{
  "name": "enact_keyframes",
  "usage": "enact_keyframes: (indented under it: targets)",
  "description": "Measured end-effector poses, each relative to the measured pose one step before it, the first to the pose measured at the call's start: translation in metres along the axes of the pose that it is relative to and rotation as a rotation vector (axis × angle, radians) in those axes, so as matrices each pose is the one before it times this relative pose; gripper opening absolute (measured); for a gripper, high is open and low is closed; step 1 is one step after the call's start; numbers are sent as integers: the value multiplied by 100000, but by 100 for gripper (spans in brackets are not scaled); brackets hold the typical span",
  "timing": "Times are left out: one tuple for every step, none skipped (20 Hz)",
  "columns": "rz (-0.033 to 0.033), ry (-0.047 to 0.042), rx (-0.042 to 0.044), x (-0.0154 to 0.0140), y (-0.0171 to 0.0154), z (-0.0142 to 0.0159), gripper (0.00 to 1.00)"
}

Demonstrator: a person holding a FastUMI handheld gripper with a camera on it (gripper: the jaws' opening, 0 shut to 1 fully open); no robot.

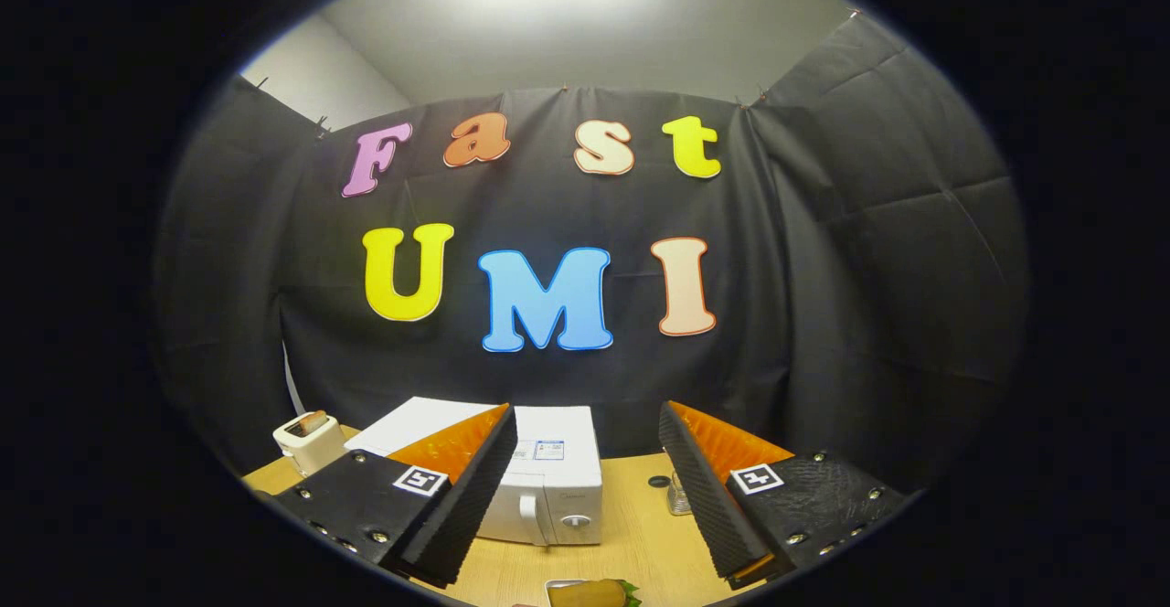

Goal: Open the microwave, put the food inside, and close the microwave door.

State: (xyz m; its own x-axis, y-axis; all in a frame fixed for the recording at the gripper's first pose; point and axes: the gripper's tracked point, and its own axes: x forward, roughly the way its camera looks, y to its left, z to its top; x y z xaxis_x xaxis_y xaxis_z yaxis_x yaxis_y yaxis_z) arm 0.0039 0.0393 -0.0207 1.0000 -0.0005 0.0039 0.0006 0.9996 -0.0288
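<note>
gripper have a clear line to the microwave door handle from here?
Probably yes. The gripper is open, holding nothing, and the microwave stands just ahead between its fingers, door shut, handle facing it. Only bare table lies between; the food sits nearer, below that line.

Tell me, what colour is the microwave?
White; the microwave shows best in the gripper view, between the open fingers.

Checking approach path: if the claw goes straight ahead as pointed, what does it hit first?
Likely the microwave: its closed front sits ahead, between the open claw fingers. The food lies lower and nearer, probably under that line. Depth is unclear in this fisheye view.
</note>
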Motion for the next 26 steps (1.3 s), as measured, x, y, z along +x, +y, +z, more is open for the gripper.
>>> enact_keyframes:
  targets:
    - [969, 255, -313, 303, 128, -604, 97]
    - [680, -264, -314, 523, 142, -435, 97]
    - [823, -256, -90, 457, 182, -535, 97]
    - [810, 58, 159, 388, 223, -926, 97]
    - [380, 188, 526, 517, 192, -1040, 97]
    - [6, 147, 385, 571, 108, -1230, 97]
    - [-356, 314, 235, 571, 61, -1296, 97]
    - [-235, 686, 696, 571, 231, -1463, 97]
    - [289, 1259, 1403, 547, 358, -1615, 97]
    - [624, 1259, 1221, 545, 550, -1714, 97]
    - [138, 1122, 725, 581, 364, -1516, 97]
    - [59, 782, 31, 690, 318, -1588, 97]
    - [-209, 842, -645, 659, 281, -1581, 97]
    - [197, 947, -576, 619, 436, -1585, 97]
    - [663, 659, -581, 696, 573, -1473, 97]
    - [747, 1193, -965, 724, 618, -1629, 96]
    - [484, 1555, -1732, 718, 538, -1503, 95]
    - [191, 931, -1603, 647, 352, -1430, 96]
    - [293, -66, -1369, 754, 461, -971, 96]
    - [-766, -36, -1652, 695, 84, -839, 95]
    - [-329, 363, -625, 799, 128, -761, 95]
    - [-528, -268, 464, 633, 241, -572, 94]
    - [-850, 422, 509, 619, 100, -463, 93]
    - [-373, 107, 297, 788, 235, -637, 84]
    - [-1470, 65, -487, 548, -5, -322, 83]
    - [47, 92, -71, 452, 133, -440, 74]
